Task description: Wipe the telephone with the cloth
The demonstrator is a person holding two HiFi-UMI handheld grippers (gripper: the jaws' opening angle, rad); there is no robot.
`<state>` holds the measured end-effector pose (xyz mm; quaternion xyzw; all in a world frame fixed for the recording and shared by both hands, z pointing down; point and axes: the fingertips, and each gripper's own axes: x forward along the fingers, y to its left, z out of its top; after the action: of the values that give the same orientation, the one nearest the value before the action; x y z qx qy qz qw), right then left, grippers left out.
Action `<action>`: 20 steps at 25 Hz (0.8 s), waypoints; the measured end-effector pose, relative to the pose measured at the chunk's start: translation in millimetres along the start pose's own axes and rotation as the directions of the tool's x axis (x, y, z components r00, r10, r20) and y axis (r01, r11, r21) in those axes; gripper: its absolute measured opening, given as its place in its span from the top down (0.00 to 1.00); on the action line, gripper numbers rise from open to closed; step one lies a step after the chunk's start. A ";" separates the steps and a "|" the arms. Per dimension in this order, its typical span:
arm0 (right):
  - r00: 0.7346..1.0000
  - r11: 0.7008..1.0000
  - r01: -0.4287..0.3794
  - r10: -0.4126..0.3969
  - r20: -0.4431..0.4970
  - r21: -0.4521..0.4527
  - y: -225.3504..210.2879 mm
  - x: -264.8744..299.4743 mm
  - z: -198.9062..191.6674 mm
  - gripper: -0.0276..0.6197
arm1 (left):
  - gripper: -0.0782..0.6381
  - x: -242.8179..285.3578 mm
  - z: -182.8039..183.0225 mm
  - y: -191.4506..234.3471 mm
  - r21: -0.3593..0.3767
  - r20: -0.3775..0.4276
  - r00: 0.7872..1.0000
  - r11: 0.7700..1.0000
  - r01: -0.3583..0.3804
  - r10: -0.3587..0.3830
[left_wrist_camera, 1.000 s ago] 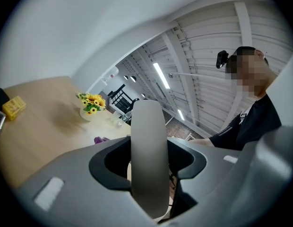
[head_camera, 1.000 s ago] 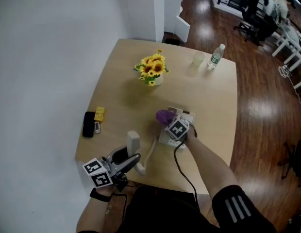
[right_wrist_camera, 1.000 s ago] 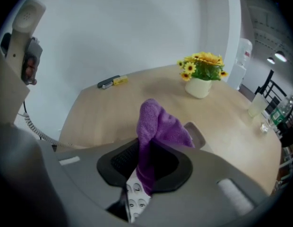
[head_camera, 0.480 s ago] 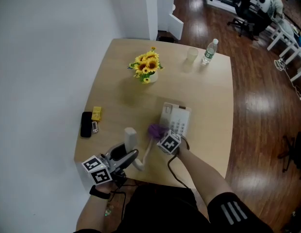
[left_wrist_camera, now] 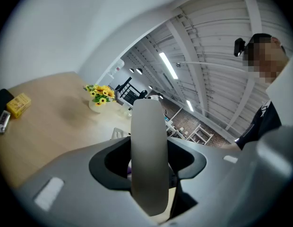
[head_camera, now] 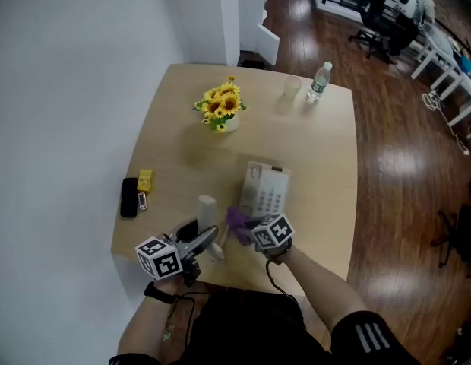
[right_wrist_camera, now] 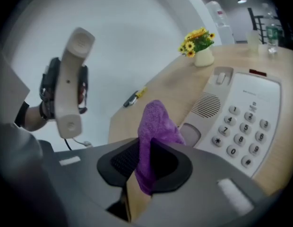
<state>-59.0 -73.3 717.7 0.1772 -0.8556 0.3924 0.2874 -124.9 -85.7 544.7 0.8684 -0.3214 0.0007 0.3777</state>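
The beige telephone base (head_camera: pixel 264 190) lies on the wooden table (head_camera: pixel 319 166), its cradle bare. My left gripper (head_camera: pixel 203 239) is shut on the handset (head_camera: pixel 207 208) and holds it upright above the table's near edge. The handset (left_wrist_camera: pixel 149 160) fills the gap between the jaws in the left gripper view. My right gripper (head_camera: pixel 248 230) is shut on a purple cloth (head_camera: pixel 237 221), just right of the handset and just before the base's near end. In the right gripper view the cloth (right_wrist_camera: pixel 156 126) sticks up from the jaws, with the keypad base (right_wrist_camera: pixel 236 122) to the right and the handset (right_wrist_camera: pixel 71 79) raised at left.
A vase of sunflowers (head_camera: pixel 218 106) stands mid-table at the back. A water bottle (head_camera: pixel 318 80) and a cup (head_camera: pixel 292 87) sit at the far edge. A black case (head_camera: pixel 129 197) and a yellow item (head_camera: pixel 144 179) lie near the left edge. A white wall runs along the left.
My right gripper has drawn the cloth back off the telephone base toward the near edge, close beside the handset. The left gripper keeps its hold on the handset, shifted slightly right.
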 end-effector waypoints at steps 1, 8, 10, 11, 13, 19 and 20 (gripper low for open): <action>0.999 1.000 -0.008 0.008 0.041 0.013 5.8 -11.0 1.3 0.85 | 0.59 9.5 -2.8 8.5 0.006 -0.017 0.999 1.000 -0.031 0.031; 0.966 0.997 0.050 -0.063 0.250 0.057 10.6 -110.0 -7.4 0.85 | 0.59 99.9 -23.0 56.2 0.066 -0.148 0.968 0.978 -0.197 0.205; 0.949 0.993 0.074 -0.098 0.301 0.090 5.1 -135.3 -10.0 0.85 | 0.59 124.6 -32.7 69.0 0.071 -0.189 0.951 0.969 -0.237 0.246; 0.938 0.990 0.082 -0.115 0.327 0.112 1.9 -147.2 -10.9 0.85 | 0.59 136.0 -38.3 76.3 0.084 -0.211 0.938 0.961 -0.263 0.275; 0.916 0.984 0.097 -0.146 0.374 0.149 -4.0 -169.5 -12.3 0.85 | 0.59 157.6 -49.1 89.3 0.127 -0.255 0.906 0.941 -0.315 0.338; 0.871 0.975 0.114 -0.190 0.454 0.190 -3.2 -210.2 -16.2 0.85 | 0.59 204.3 -70.3 110.4 0.223 -0.346 0.826 0.894 -0.388 0.445; 0.866 0.975 0.113 -0.190 0.462 0.189 -1.9 -214.1 -16.6 0.85 | 0.59 208.5 -70.1 113.2 0.240 -0.349 0.814 0.883 -0.402 0.465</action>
<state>113.1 -45.0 592.5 0.3570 -0.8499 0.3786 0.0830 -5.8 -213.5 719.9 0.7799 -0.4270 0.2879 0.3557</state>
